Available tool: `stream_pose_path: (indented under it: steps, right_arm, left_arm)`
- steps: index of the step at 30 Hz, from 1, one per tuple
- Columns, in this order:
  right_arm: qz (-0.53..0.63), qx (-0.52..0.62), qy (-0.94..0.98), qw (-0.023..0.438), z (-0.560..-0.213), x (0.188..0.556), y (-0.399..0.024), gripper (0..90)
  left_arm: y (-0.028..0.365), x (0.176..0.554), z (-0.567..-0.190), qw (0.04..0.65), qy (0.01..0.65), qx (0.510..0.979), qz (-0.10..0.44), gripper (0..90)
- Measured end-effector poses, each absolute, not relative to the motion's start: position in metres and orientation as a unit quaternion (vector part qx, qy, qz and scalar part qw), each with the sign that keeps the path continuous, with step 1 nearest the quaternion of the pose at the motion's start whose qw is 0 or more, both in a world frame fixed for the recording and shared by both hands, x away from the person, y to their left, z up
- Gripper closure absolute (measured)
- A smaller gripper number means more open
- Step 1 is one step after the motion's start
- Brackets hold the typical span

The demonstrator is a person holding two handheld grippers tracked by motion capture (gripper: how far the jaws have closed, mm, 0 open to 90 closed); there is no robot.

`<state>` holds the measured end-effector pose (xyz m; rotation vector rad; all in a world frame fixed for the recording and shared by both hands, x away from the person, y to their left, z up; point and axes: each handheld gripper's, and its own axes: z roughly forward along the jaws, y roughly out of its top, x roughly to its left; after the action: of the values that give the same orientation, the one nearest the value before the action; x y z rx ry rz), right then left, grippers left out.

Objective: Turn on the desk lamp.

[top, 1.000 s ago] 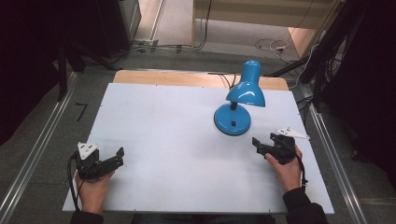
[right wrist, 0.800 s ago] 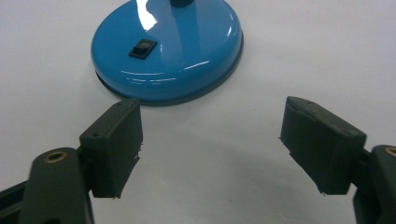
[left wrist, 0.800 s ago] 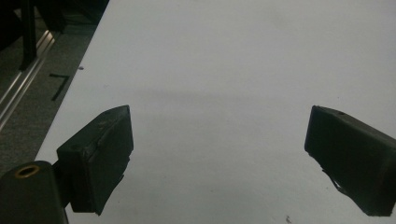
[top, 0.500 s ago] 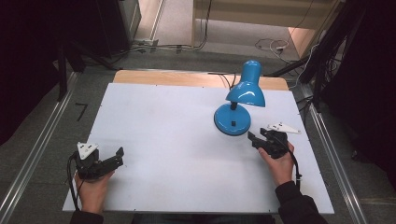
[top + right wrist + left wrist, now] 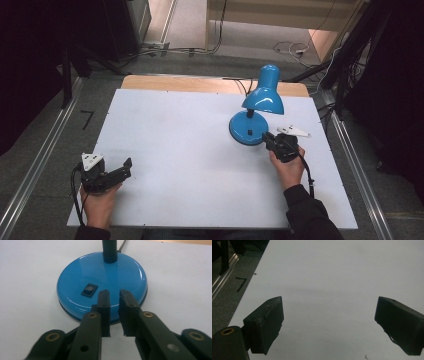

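Observation:
A blue desk lamp point(image 5: 264, 96) stands on the white table point(image 5: 175, 130) at the back right, its round base point(image 5: 100, 272) carrying a black rocker switch point(image 5: 90, 289). My right gripper point(image 5: 266, 138) sits at the base's near right edge. In the right gripper view its jaws point(image 5: 114, 293) have just been closing to a narrow slit with nothing between them; the tips hover over the base's front rim, just right of the switch. My left gripper point(image 5: 124, 169) rests at the table's front left, jaws wide open point(image 5: 329, 322) over bare table.
The lamp's black cable point(image 5: 244, 86) runs off the back over a wooden strip point(image 5: 175, 82). Metal rails point(image 5: 45, 150) flank the table on the floor. A black tape mark point(image 5: 241, 283) lies on the floor left of the table.
The right hand has moved left and forward up to the lamp base, and its jaws have gone from wide apart to nearly together. The left hand has stayed put.

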<state>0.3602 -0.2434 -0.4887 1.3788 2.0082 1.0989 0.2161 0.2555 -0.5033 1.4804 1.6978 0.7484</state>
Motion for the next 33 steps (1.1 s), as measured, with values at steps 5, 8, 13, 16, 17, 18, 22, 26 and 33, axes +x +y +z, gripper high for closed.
stream_pose_path:
  steps: [5, 8, 13, 16, 17, 18, 22, 26, 33]
  right_arm:
    - [0.394, 0.498, 0.736, 0.233, -0.491, 0.362, -0.240, 87.5]
    - [0.393, 0.499, 0.737, 0.232, -0.489, 0.363, -0.239, 87.6]
    - [0.393, 0.496, 0.738, 0.233, -0.488, 0.364, -0.235, 87.6]
    - [0.395, 0.498, 0.736, 0.233, -0.488, 0.367, -0.233, 87.6]
    - [0.396, 0.499, 0.735, 0.232, -0.489, 0.368, -0.233, 87.5]
    - [0.395, 0.500, 0.735, 0.232, -0.489, 0.369, -0.232, 87.6]
    - [0.392, 0.498, 0.737, 0.234, -0.489, 0.371, -0.228, 87.6]
    - [0.394, 0.497, 0.738, 0.232, -0.488, 0.374, -0.225, 87.5]
    - [0.398, 0.500, 0.734, 0.229, -0.490, 0.378, -0.227, 87.5]
  left_arm:
    - [0.255, 0.217, -0.503, 0.374, 0.662, 0.580, 0.292, 8.9]
    - [0.254, 0.216, -0.503, 0.376, 0.662, 0.579, 0.292, 9.0]
    - [0.255, 0.216, -0.503, 0.375, 0.663, 0.579, 0.291, 9.0]
    - [0.255, 0.216, -0.503, 0.376, 0.663, 0.578, 0.291, 9.0]
    - [0.255, 0.216, -0.503, 0.376, 0.663, 0.578, 0.291, 9.0]
    - [0.255, 0.216, -0.503, 0.376, 0.662, 0.579, 0.290, 9.0]
    - [0.254, 0.215, -0.502, 0.378, 0.660, 0.580, 0.292, 9.0]
    - [0.254, 0.215, -0.502, 0.380, 0.661, 0.578, 0.291, 9.0]
    - [0.254, 0.217, -0.503, 0.377, 0.662, 0.580, 0.290, 9.0]
